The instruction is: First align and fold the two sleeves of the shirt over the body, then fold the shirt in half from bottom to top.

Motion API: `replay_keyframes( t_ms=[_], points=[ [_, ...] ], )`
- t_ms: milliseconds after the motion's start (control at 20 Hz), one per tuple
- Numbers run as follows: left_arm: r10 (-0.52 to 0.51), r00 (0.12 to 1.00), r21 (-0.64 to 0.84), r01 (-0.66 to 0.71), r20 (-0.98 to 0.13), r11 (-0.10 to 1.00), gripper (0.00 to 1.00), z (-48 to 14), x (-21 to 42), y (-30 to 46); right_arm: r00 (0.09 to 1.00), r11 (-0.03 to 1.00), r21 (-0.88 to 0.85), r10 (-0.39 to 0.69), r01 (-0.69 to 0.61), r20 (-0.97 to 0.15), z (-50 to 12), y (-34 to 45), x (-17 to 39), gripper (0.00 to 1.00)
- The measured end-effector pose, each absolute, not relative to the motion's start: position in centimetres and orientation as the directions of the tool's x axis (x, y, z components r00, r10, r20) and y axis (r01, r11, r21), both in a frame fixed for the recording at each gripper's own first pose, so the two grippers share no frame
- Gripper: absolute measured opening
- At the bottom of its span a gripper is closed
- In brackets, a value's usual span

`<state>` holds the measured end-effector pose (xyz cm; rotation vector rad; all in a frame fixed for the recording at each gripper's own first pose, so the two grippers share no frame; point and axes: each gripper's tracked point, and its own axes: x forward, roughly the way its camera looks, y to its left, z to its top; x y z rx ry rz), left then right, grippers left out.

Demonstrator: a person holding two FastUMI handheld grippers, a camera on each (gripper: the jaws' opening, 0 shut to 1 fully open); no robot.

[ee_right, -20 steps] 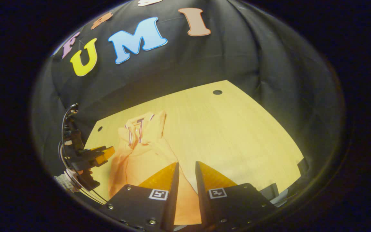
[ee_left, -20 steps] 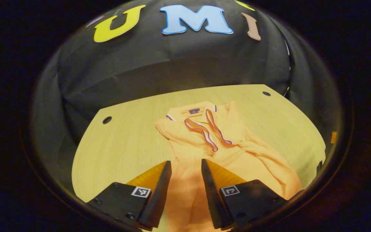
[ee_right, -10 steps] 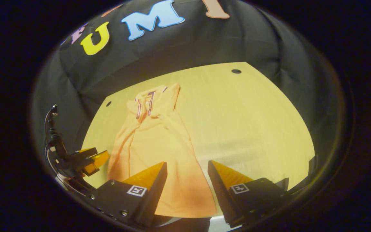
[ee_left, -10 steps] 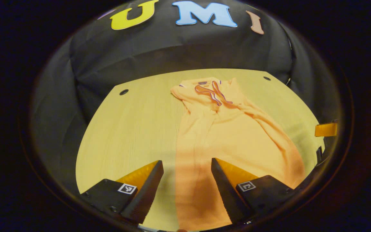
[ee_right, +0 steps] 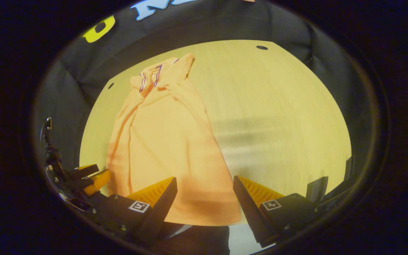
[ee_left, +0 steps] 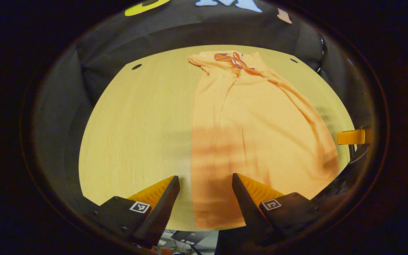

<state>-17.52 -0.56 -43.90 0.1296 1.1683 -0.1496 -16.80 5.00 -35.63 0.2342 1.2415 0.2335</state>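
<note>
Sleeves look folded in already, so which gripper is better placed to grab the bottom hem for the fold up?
Neither clearly; likely both. The left gripper is open over the shirt hem's left corner, the right gripper open over its right corner, near the table edge.

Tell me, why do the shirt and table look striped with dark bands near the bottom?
Left gripper view: soft shadow bands cross the shirt near the open left gripper. Right gripper view: a similar smeared shadow lies on the table above the open right gripper. Both views bow the table's edges, fisheye distortion.
</note>
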Motion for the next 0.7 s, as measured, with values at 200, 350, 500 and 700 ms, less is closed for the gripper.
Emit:
replay_keyframes(
  t_ms=[200, 350, 500, 700],
  points=[
    [-0.015, 0.328, 0.056, 0.206, -0.944, 0.977, 0.98, -44.7, -18.8, 0.3, 0.218, 0.963, 0.256, 0.268, -0.083, -0.938, -37.1, 5.1, -19.0, 0.99],
    [-0.007, 0.287, 0.056, 0.210, -0.958, 0.976, 0.98, -45.5, -19.3, 0.4, 0.171, 0.968, 0.226, 0.243, -0.113, -0.955, -37.8, 5.2, -19.9, 0.99],
    [-0.012, 0.279, 0.051, 0.219, -0.960, 0.974, 0.99, -45.6, -19.2, 0.0, 0.143, 0.970, 0.204, 0.222, -0.134, -0.964, -38.6, 5.4, -20.3, 0.99],
    [-0.005, 0.253, 0.056, 0.236, -0.968, 0.970, 0.95, -45.7, -19.2, -0.2, 0.104, 0.971, 0.178, 0.197, -0.162, -0.975, -39.3, 5.7, -20.6, 0.99]
  ],
)
